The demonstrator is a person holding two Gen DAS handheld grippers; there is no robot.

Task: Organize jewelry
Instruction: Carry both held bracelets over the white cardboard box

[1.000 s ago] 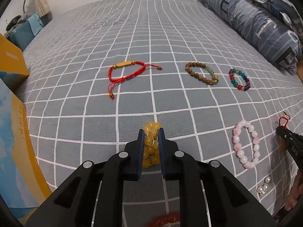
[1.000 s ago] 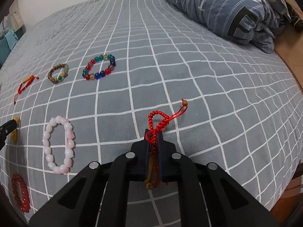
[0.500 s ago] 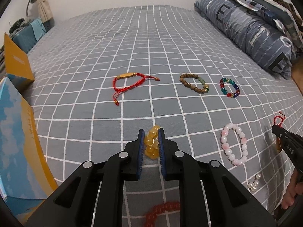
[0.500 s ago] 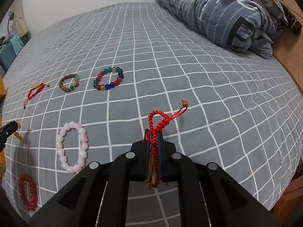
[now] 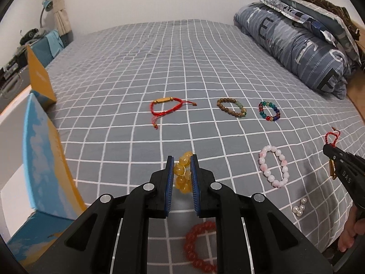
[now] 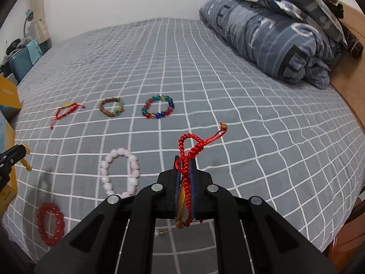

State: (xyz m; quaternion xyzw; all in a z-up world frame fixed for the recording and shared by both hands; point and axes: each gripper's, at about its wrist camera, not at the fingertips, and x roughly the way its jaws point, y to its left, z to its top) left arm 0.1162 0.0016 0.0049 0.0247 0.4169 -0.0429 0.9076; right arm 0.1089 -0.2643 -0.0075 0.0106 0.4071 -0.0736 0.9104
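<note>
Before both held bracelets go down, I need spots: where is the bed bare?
Bare: the sheet right of the multicolour bracelet, toward the duvet; also behind the red cord bracelet. Crowded: around the pink bracelet, pearls and red bead bracelet.

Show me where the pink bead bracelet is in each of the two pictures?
Left wrist view: the pink bracelet lies on the bedspread at lower right, right of the left tongs.
Right wrist view: it lies left of centre, left of the right tongs.
Shared landmark: the multicoloured bracelet, farther up the bed.
</note>
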